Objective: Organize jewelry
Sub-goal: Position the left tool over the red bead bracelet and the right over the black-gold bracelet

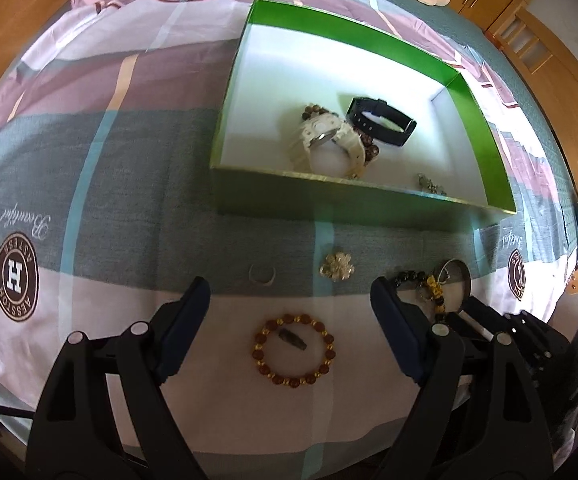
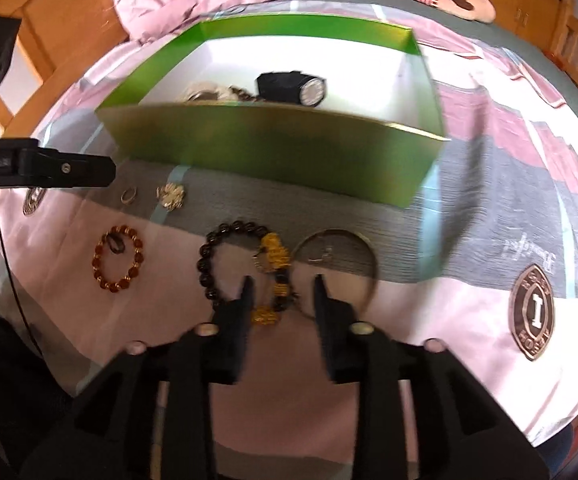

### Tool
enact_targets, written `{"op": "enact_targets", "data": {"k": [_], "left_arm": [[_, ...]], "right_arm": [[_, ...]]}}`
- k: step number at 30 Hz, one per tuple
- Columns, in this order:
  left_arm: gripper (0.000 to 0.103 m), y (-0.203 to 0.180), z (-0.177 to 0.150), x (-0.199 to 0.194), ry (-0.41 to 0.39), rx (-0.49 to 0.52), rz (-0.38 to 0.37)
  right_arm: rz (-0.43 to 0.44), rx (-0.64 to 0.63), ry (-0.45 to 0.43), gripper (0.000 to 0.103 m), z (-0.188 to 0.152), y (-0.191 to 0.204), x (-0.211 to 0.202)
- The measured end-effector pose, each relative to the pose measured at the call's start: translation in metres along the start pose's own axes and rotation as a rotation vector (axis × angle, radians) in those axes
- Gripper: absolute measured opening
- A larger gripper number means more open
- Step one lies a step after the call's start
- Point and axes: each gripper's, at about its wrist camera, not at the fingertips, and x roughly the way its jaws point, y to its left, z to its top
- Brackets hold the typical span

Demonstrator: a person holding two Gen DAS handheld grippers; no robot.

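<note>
The black bead bracelet with its gold charms lies flat on the bed, just in front of the green box and touching a thin metal bangle at its right. It looks like the piece now in hand: the right gripper points steeply down over it, its jaws part open and straddling the charm side of the loop, the left fingertip inside the ring of beads and the right one inside the bangle. Nothing is clamped; the pads do not appear to press on the beads, though the picture is a little blurred there.

Going by this, the step is picking up this bracelet to move it into the box. The next move calls for lowering onto the bead strand, closing on it alone without catching the bangle, then lifting over the near wall of the box.

The box already holds a white watch, a black watch, a brown bead string and a small trinket near the front wall. Still on the bed are an amber bead bracelet with a dark piece inside it, a ring and a pale flower-shaped brooch.

The left gripper hangs above the amber bracelet with its jaws wide apart, holding and touching nothing.
</note>
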Motion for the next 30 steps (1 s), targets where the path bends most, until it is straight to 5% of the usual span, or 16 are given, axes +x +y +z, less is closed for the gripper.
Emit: {"op": "enact_targets", "data": {"k": [10, 17, 19, 21, 22, 30], "left_arm": [[0.083, -0.012, -0.031, 0.025, 0.088, 0.101, 0.078], [0.083, -0.013, -0.051, 0.012, 0.065, 0.113, 0.031], [0.079, -0.013, -0.059, 0.01, 0.063, 0.115, 0.03], [0.059, -0.009, -0.066, 0.009, 0.055, 0.1, 0.039], [0.058, -0.007, -0.067, 0.009, 0.056, 0.089, 0.043], [0.065, -0.008, -0.063, 0.03, 0.101, 0.103, 0.14]], "right_arm": [[-0.004, -0.004, 0.026, 0.034, 0.007, 0.006, 0.025], [0.004, 0.005, 0.028, 0.034, 0.006, 0.003, 0.024], [0.003, 0.007, 0.03, 0.034, 0.006, 0.003, 0.024], [0.002, 0.009, 0.03, 0.034, 0.006, 0.004, 0.024], [0.0, 0.009, 0.029, 0.034, 0.006, 0.004, 0.024], [-0.012, 0.003, 0.027, 0.034, 0.006, 0.007, 0.025]]}}
